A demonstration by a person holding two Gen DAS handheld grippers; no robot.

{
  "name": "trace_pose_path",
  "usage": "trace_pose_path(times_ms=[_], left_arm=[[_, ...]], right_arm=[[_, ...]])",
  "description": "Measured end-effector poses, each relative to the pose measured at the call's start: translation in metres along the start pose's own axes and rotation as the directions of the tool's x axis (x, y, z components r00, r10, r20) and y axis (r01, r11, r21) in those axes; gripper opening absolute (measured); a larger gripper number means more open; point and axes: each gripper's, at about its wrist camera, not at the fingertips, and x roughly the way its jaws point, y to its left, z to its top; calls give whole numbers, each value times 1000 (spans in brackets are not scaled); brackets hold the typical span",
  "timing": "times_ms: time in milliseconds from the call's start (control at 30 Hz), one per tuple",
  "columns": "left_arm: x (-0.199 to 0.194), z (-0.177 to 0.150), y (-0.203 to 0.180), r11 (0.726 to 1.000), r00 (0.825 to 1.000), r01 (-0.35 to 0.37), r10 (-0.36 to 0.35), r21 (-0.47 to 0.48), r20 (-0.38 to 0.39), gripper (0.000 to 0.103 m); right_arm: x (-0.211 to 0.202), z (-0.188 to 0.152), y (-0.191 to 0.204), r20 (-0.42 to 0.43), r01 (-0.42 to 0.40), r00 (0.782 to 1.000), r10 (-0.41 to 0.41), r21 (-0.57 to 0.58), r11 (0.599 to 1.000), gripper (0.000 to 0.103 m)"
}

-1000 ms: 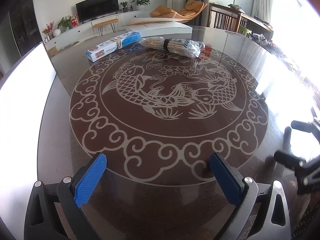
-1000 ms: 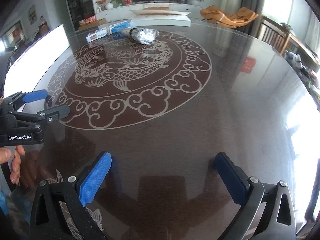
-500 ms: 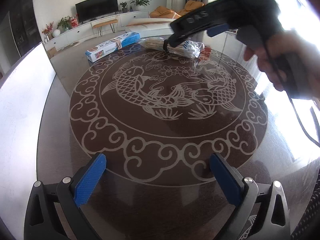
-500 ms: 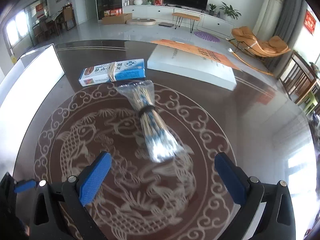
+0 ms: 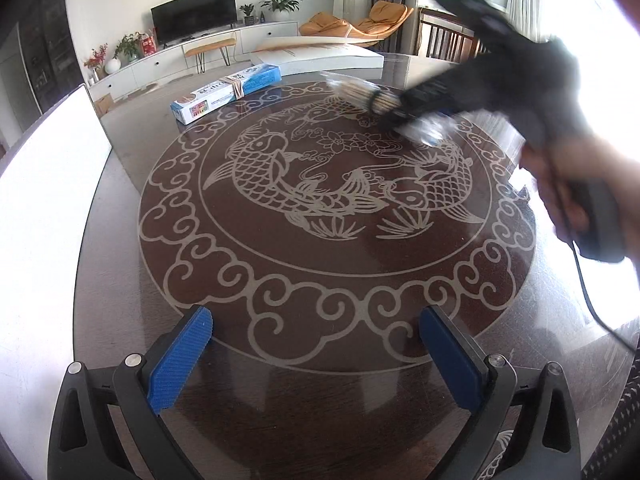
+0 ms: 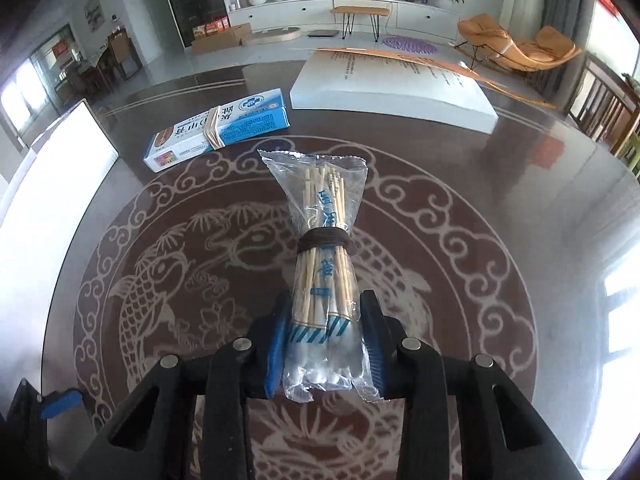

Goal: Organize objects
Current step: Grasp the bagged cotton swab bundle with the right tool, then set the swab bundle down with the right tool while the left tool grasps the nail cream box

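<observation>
A: What is nearest you?

B: Your left claw [image 5: 316,356] hangs spread wide over the dark surface [image 5: 320,420], with nothing between its blue pads.

A: And your right claw [image 6: 326,344]?

B: Its jaws are closing on the near end of the clear bag of wooden sticks [image 6: 324,264]; the blue pads press the plastic from both sides. A dark band cinches the bag at its middle, and the sticks point away from you.

A: Farther out?

B: The blue and white box [image 6: 218,130], rubber bands around it, lies past the bag. Beyond it sits the flat white box [image 6: 394,90].
</observation>
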Motion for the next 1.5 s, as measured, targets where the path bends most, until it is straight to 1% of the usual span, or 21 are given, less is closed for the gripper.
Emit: trace_pose_path(times_ms=[200, 333, 367, 433, 467, 567, 633, 667, 767, 833, 867, 933, 967, 1000, 1033, 1200, 1267, 1333, 1400, 1467, 1500], left_arm=[[0, 0, 1, 1000, 1000, -1, 1, 1, 0, 103], [0, 0, 0, 1000, 1000, 0, 0, 1, 1, 103], [0, 0, 0, 1000, 1000, 0, 0, 1, 1, 103], [0, 0, 0, 1000, 1000, 0, 0, 0, 0, 103], [0, 0, 0, 1000, 1000, 0, 0, 0, 0, 103], [2, 6, 0, 1000, 999, -1, 1, -1, -44, 103], [7, 23, 1, 1000, 991, -11, 10, -8, -131, 103], [6, 37, 2, 1000, 991, -9, 8, -7, -136, 103], [-5, 86, 3, 998, 997, -56, 58, 33, -59, 103], [-1, 125, 1, 990, 995, -91, 95, 110, -35, 103], [7, 144, 0, 979, 993, -98, 107, 179, -42, 103], [31, 176, 0, 931, 982, -160, 184, 328, -44, 103], [44, 190, 5, 904, 974, -197, 226, 381, -33, 103], [57, 204, 11, 889, 972, -200, 235, 411, -34, 103], [68, 214, 19, 890, 974, -181, 221, 419, -48, 103], [115, 256, 60, 938, 982, -86, 137, 335, -131, 103], [135, 260, 66, 943, 980, -73, 128, 324, -153, 103], [155, 259, 69, 942, 972, -94, 157, 322, -176, 103], [161, 264, 82, 970, 982, -58, 98, 237, -161, 103], [172, 267, 96, 991, 977, -22, 50, 134, -209, 103], [174, 267, 100, 996, 975, 1, 20, 94, -221, 99]], right_arm=[[-46, -100, -42, 79, 94, 992, -103, 111, 989, 35], [-68, -141, -57, 109, 152, 979, -173, 178, 972, 36], [-70, -147, -59, 115, 161, 976, -184, 186, 969, 39], [-69, -151, -59, 120, 170, 973, -195, 191, 967, 59], [-70, -152, -58, 117, 164, 975, -190, 199, 966, 75], [-71, -155, -59, 123, 160, 975, -187, 202, 966, 78], [-72, -157, -58, 118, 164, 975, -188, 186, 969, 80], [-73, -158, -59, 115, 169, 975, -191, 175, 970, 81], [-75, -159, -60, 111, 175, 975, -195, 163, 971, 82], [-76, -160, -62, 108, 172, 976, -191, 166, 971, 86], [-77, -161, -63, 109, 168, 976, -188, 170, 971, 87], [-78, -163, -65, 111, 163, 977, -184, 176, 971, 88], [-78, -162, -66, 112, 161, 977, -182, 177, 971, 88], [-78, -162, -66, 112, 160, 977, -181, 176, 971, 88], [-78, -162, -65, 110, 162, 977, -182, 174, 971, 89], [-76, -161, -64, 97, 173, 977, -190, 157, 972, 92], [-76, -160, -64, 94, 173, 977, -189, 152, 973, 93], [-76, -160, -63, 92, 176, 977, -191, 150, 973, 93], [-76, -159, -64, 90, 178, 977, -192, 149, 973, 93], [-76, -158, -63, 89, 178, 977, -192, 149, 973, 93], [-77, -158, -63, 89, 178, 977, -192, 149, 973, 94]])
